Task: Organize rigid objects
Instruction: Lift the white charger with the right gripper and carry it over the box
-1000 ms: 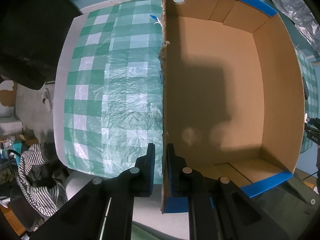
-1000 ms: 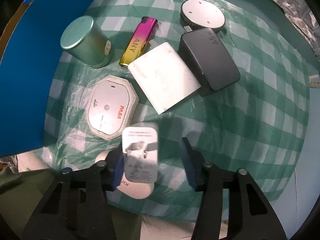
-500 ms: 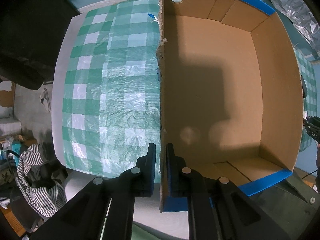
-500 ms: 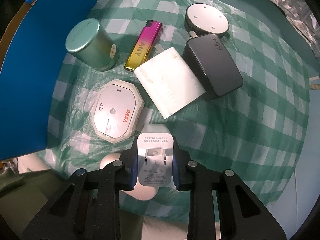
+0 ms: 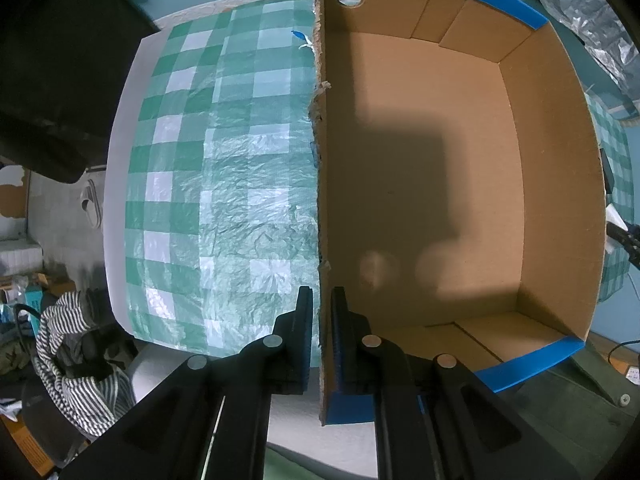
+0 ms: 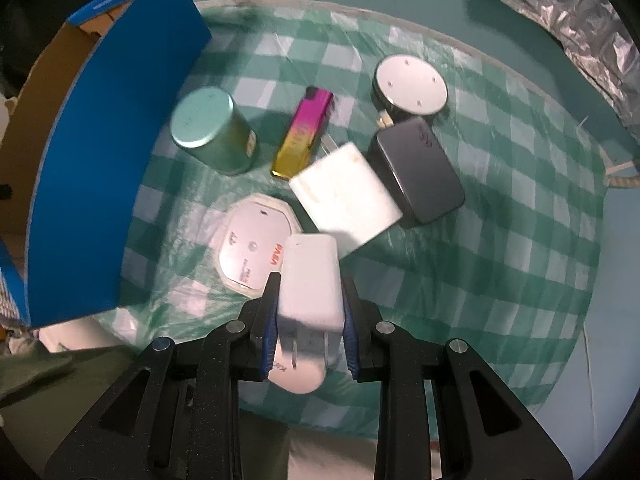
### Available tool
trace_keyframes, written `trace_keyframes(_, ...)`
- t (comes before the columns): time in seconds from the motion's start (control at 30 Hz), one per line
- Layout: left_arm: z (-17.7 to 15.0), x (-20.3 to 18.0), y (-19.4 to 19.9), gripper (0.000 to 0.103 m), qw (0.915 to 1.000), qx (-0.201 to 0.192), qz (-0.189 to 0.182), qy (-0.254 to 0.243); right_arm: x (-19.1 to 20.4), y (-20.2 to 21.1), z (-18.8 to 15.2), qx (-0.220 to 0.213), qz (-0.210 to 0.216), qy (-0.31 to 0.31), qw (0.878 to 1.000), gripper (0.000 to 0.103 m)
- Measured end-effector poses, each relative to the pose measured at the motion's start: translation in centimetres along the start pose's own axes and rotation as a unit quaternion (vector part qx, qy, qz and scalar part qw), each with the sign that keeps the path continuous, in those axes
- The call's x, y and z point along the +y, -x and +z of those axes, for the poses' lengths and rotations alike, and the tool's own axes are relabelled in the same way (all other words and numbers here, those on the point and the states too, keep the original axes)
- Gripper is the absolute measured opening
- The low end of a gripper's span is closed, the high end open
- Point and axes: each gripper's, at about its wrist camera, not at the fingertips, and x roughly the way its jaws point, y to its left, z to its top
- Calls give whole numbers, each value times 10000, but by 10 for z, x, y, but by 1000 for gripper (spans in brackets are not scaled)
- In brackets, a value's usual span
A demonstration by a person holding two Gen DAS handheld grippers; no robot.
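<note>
My left gripper (image 5: 320, 320) is shut on the near left wall of the cardboard box (image 5: 323, 184), which is brown inside with blue edges and holds nothing. My right gripper (image 6: 310, 312) is shut on a white charger plug (image 6: 310, 280) and holds it lifted and tilted above the checked cloth. On the cloth lie a white octagonal device (image 6: 254, 250), a white block (image 6: 346, 196), a dark grey block (image 6: 416, 168), a pink-yellow lighter (image 6: 302, 136), a green tin (image 6: 212, 134) and a round silver disc (image 6: 410, 84).
The box's blue outer wall (image 6: 108, 168) stands at the left of the right wrist view. A small white oval object (image 6: 296, 380) lies under the held plug. Crumpled foil (image 6: 560, 12) lies at the far right. Striped cloth (image 5: 76, 356) lies off the table's left.
My right gripper closed on the white charger plug, then lifted and tipped it off the cloth. My left gripper stays shut on the box wall.
</note>
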Motion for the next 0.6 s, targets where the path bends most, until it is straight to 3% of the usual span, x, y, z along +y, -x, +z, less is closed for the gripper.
trace_keyframes(0.6,-5,1,-2,8,10000,21,-2,-49,53,53,55,-626,342,617,9955,26)
